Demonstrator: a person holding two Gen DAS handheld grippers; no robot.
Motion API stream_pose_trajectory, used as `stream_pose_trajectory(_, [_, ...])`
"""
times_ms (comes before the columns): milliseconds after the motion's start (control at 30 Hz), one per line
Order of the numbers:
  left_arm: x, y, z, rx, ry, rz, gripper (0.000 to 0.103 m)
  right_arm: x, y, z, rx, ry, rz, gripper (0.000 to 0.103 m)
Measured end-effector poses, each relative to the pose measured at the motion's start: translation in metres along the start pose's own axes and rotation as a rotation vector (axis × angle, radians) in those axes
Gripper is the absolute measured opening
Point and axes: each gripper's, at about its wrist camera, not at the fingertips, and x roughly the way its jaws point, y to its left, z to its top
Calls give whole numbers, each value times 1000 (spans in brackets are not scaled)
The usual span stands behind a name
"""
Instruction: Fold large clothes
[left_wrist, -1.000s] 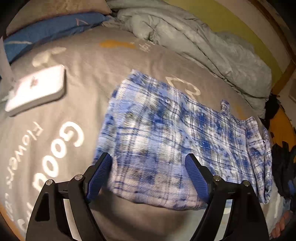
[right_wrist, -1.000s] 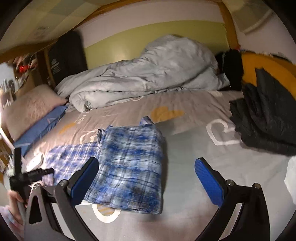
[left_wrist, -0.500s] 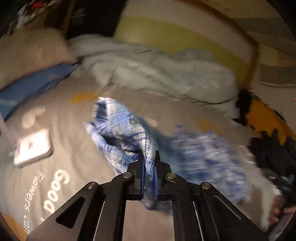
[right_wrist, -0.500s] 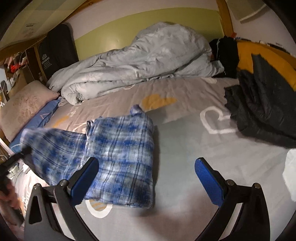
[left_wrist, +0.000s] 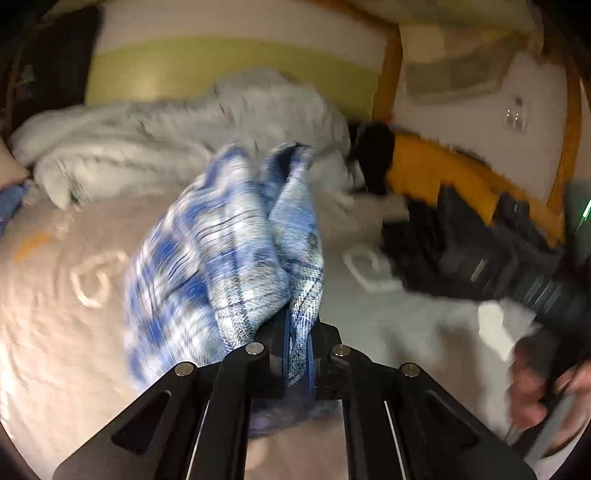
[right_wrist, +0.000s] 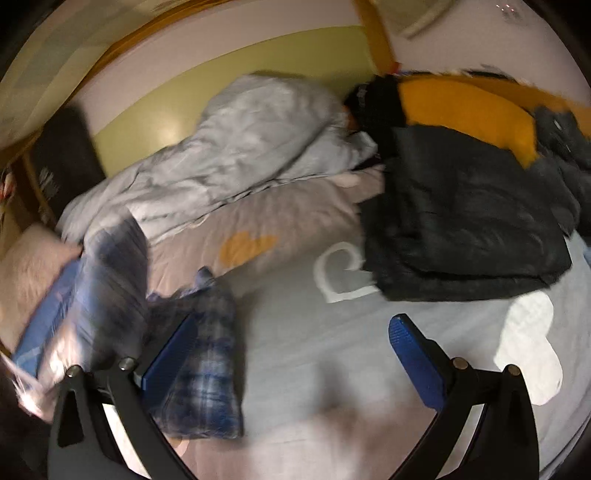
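Left gripper (left_wrist: 297, 354) clamping tight on blue plaid garment (left_wrist: 229, 251), lifting one end clear of the bed (left_wrist: 55, 332); right gripper (right_wrist: 291, 354) gaping wide, gripping nothing, hovering beside the folded part lying toward the bed's near edge. Looking like mid-fold: next, laying the raised end over squarely. Differing from a second ago: then flat, left jaws apart, since closing on cloth.
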Motion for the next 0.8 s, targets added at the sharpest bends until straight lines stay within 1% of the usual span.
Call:
stream_pose_trajectory(100, [36, -6, -22, 8, 89, 39, 6, -1, -20, 8, 59, 5, 6, 103])
stream_pose_trajectory(167, [53, -6, -34, 21, 155, 26, 7, -1, -25, 10, 60, 12, 9, 103])
stream_pose_trajectory(200, [55, -6, -40, 36, 173, 22, 8, -1, -27, 11, 58, 15, 11, 103])
stream_pose_trajectory(233, [49, -10, -42, 53, 161, 20, 9, -1, -27, 11, 55, 17, 12, 103])
stream_pose_trajectory(267, [39, -14, -44, 77, 139, 11, 18, -2, -28, 12, 54, 18, 14, 103])
stream_pose_trajectory(300, [31, -17, -45, 90, 127, -14, 30, -2, -29, 12, 55, 17, 17, 103])
stream_pose_trajectory(367, [13, -19, -48, 93, 100, -50, 44, -2, -29, 12, 52, 20, 22, 103])
stream_pose_trajectory(467, [-14, -17, -53, 93, 53, -54, 45, 0, -26, 11, 46, 21, 25, 103])
stream_pose_trajectory(533, [-28, -9, -55, 69, 26, -25, 45, 0, -23, 10, 41, 18, 31, 103])
stream_pose_trajectory(633, [-49, 11, -58, 34, -14, 75, 45, -1, -11, 4, 2, 12, 66, 103])
stream_pose_trajectory(667, [-54, 19, -57, 27, -34, 122, 45, 0, -4, 1, -23, 12, 101, 103])
stream_pose_trajectory(733, [-53, 38, -54, 2, -52, 188, 45, 1, 8, -3, -64, 15, 159, 103])
stream_pose_trajectory(767, [-51, 51, -51, -28, -54, 209, 45, 3, 18, -6, -92, 18, 209, 102])
stream_pose_trajectory(800, [-49, 61, -51, -54, -56, 218, 45, 5, 25, -8, -106, 23, 245, 99])
